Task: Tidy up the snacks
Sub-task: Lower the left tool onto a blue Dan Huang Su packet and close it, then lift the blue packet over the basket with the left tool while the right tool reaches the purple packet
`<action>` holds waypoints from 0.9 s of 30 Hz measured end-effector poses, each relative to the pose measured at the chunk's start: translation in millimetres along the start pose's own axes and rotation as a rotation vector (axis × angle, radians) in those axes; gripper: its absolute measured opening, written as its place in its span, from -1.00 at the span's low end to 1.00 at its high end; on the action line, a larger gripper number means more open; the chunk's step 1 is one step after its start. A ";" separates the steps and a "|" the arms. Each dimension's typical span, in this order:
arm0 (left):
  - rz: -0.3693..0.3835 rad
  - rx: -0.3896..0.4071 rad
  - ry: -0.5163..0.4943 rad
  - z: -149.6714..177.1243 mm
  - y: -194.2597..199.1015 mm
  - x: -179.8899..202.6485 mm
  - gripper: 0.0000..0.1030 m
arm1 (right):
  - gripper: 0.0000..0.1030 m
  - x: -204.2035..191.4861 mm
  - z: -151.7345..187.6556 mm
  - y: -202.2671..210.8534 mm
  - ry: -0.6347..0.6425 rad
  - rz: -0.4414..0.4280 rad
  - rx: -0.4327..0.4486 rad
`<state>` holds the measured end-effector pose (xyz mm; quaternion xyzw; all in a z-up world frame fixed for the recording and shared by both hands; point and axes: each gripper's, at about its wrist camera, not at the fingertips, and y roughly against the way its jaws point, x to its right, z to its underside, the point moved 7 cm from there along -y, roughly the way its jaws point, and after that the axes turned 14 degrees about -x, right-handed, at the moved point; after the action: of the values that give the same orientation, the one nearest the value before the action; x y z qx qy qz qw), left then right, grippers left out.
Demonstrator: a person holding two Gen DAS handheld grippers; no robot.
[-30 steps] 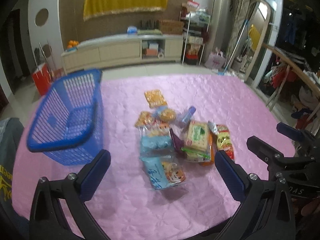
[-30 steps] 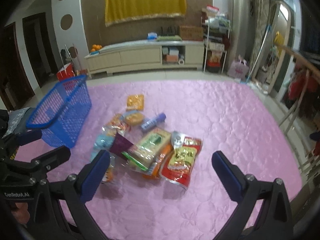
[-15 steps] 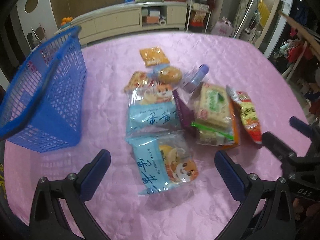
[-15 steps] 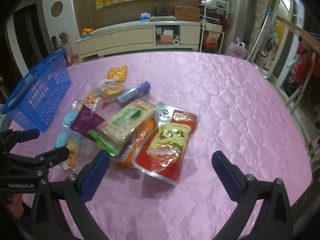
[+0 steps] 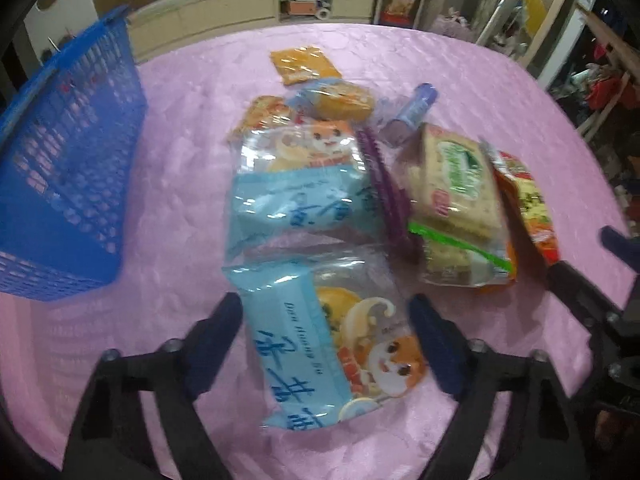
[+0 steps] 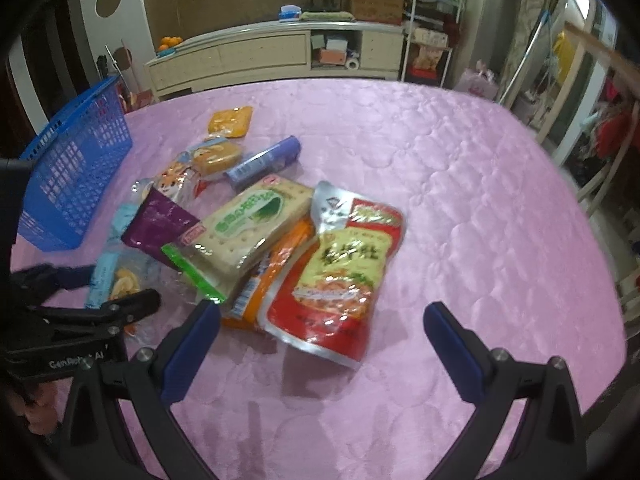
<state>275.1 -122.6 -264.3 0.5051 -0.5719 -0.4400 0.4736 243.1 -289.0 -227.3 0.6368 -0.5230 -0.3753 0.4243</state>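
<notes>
Snack in hand: pale-blue plastic cake packet with a cartoon animal [image 5: 336, 344] lies on the pink quilted counter [image 5: 180, 184] between the left gripper [image 5: 326, 330] jaws, which are closing, not yet pressing.
Progress: blue plastic mesh basket [image 5: 68, 168], left of the jaws, looks empty; every snack remains.
Right gripper [image 6: 320, 344]: jaws wide apart, empty, red foil pouch [image 6: 344, 268] just ahead.
Views: only the right shows that pouch's whole face; only the left shows the packet between the jaws.

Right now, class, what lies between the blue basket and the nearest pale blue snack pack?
Only bare pink quilted cloth separates the blue basket from the pale blue snack pack; the left wrist view shows it.
</notes>
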 end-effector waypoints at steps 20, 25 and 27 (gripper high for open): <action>0.037 0.160 -0.012 21.1 65.0 -29.3 0.31 | 0.67 -72.1 -29.0 19.8 0.106 -0.184 0.031; 0.049 0.176 0.035 33.8 70.4 -48.1 0.31 | 0.52 -101.8 -33.9 6.7 0.208 -0.195 0.008; 0.048 0.183 0.060 36.4 70.2 -55.7 0.31 | 0.52 -113.5 -32.4 -0.2 0.270 -0.154 0.016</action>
<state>230.2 -59.0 -206.8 0.5453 -0.6072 -0.3593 0.4527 253.6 -172.5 -212.0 0.7229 -0.4140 -0.3136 0.4557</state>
